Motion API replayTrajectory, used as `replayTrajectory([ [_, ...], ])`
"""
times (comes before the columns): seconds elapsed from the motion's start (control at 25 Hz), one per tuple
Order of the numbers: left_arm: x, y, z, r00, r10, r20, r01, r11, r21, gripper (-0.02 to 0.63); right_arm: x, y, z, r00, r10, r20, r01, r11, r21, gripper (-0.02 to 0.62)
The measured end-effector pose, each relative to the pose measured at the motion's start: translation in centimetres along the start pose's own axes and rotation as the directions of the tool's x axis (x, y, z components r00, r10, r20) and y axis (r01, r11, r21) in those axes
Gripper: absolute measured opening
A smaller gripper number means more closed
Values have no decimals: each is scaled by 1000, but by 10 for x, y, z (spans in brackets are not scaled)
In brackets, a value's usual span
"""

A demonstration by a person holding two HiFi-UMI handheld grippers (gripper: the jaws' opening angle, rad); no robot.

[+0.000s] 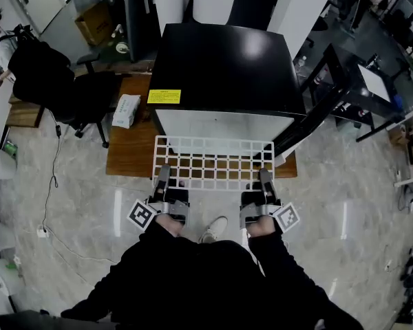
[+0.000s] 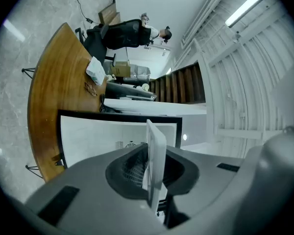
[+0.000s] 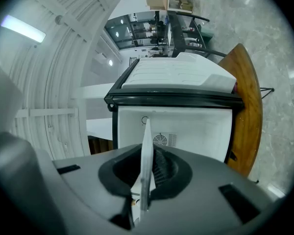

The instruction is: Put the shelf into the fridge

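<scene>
Fingers (image 1: pixel 163 179) of left gripper (image 1: pixel 164 168) and right gripper (image 1: pixel 264 172) clench the white grid shelf (image 1: pixel 213 140), level before the open fridge (image 1: pixel 224 67).

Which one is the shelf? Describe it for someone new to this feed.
Find the black fridge on the wooden table. At its open front, a flat white shelf is clamped by the left gripper and right gripper. It is the only see-through grid here.

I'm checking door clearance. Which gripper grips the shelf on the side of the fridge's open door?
The right gripper, shut on the white shelf's near edge: the open door stands on its side. The left gripper grips the end towards the tissue pack.
</scene>
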State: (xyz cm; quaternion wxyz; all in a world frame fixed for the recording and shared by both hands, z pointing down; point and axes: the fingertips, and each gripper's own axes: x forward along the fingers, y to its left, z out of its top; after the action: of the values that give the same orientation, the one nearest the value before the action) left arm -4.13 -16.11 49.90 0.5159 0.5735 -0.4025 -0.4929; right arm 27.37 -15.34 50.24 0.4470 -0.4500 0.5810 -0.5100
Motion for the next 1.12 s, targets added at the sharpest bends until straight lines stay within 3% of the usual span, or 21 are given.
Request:
replayTrajectory([
  [0.12, 1, 0, 3, 1000, 0, 8, 0, 1000, 12, 33, 3, 0, -2, 1000, 9, -10, -9, 1000, -3, 31],
  [0.4, 38, 6, -27, 999, 36, 10, -37, 998, 50, 32, 28, -10, 41, 1000, -1, -25, 2, 1000, 18, 31],
  [0.76, 60, 18, -6, 998, 56, -24, -55, 998, 27, 31, 37, -16, 25, 1000, -13, -1, 13, 1000, 8, 31],
  [1.12, 81, 24, -6, 996, 74, -57, -75, 997, -7, 31, 60, -18, 35, 998, -50, 40, 51, 999, -18, 32],
])
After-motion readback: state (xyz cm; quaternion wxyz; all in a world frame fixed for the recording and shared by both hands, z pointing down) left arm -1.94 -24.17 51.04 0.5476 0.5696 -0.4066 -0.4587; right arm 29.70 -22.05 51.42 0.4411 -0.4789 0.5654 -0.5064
